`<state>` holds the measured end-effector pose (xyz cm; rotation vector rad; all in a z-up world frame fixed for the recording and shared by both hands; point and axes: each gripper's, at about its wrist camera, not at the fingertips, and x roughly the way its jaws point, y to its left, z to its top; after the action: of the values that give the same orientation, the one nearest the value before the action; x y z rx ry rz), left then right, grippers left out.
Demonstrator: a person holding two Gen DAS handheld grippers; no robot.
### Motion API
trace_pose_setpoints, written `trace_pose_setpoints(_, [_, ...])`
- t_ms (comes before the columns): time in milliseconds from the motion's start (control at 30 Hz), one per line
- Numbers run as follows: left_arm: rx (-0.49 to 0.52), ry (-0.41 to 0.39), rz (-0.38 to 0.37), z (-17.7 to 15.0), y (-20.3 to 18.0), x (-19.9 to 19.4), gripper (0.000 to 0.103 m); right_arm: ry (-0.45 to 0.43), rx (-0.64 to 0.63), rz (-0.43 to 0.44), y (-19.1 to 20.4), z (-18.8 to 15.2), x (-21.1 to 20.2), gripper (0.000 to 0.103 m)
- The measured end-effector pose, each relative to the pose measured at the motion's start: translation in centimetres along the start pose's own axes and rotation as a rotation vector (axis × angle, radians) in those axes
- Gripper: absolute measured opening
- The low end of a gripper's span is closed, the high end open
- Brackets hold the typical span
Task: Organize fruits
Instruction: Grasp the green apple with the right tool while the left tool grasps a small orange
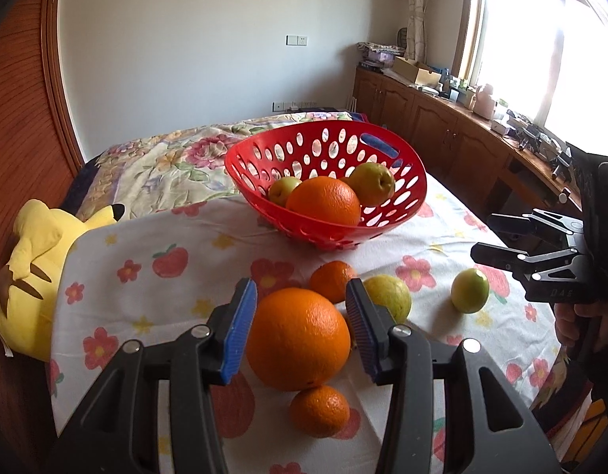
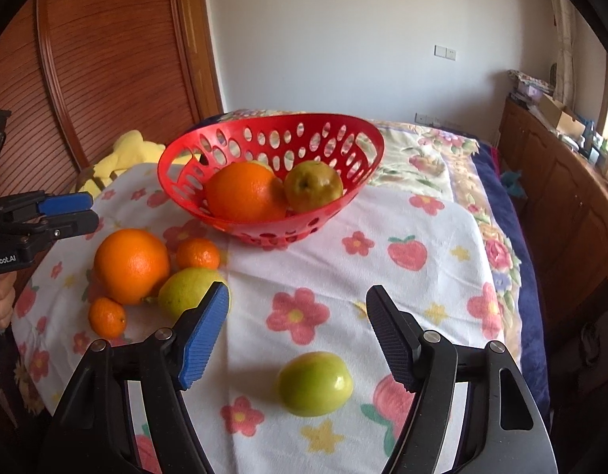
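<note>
a bedroom, with a bed (image 2: 497, 237) pushed near a slatted wooden wardrobe and low cabinets under a bright window; over the bedding lies a white cloth (image 2: 327, 260) printed with flowers and strawberries, and a yellow plush toy (image 1: 31, 276) slumps at its far corner. on the cloth stands a red perforated basket (image 1: 264, 166) already holding a large orange (image 1: 323, 201) and two yellow-green fruits, one of them (image 1: 373, 183) leaning at the orange's right. in front of the basket the loose fruit sits in a cluster: a big orange (image 1: 298, 337) with glossy dimpled skin, a small mandarin (image 1: 319, 410) touching its near side, another mandarin (image 1: 333, 280) behind it, and a yellow-green fruit (image 1: 390, 294) just beside it. off alone lies a smooth green fruit (image 2: 315, 383). the left gripper (image 1: 302, 331) tilts down over the cluster, its blue-padded fingers (image 1: 238, 335) standing either side of the big orange, close to its skin, though i cannot tell whether they press on it. the right gripper (image 2: 298, 339) also angles down, fingers spread wide and holding nothing, the lone green fruit on the cloth between and just short of them. a hand (image 1: 572, 322) holds its handle.
</note>
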<state>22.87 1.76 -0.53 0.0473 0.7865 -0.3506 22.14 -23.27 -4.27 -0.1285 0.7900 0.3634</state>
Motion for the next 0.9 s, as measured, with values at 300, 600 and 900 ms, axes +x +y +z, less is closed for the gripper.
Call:
trace_pose_setpoints(300, [-0.003,0.037,-0.005,-2.8,0.1,-0.3,0.047,0.072,0.043,-0.012,-1.0,-2.7,1.4,0.072])
trace_pose_setpoints(600, [-0.013,0.072,-0.008,-5.5,0.0,0.2,0.047,0.109,0.039,-0.018,-1.0,-4.1,2.8,0.069])
trace_pose_setpoints(900, [-0.020,0.091,-0.009,-7.4,-0.4,0.5,0.047,0.131,0.047,-0.029,-0.9,-4.9,3.6,0.069])
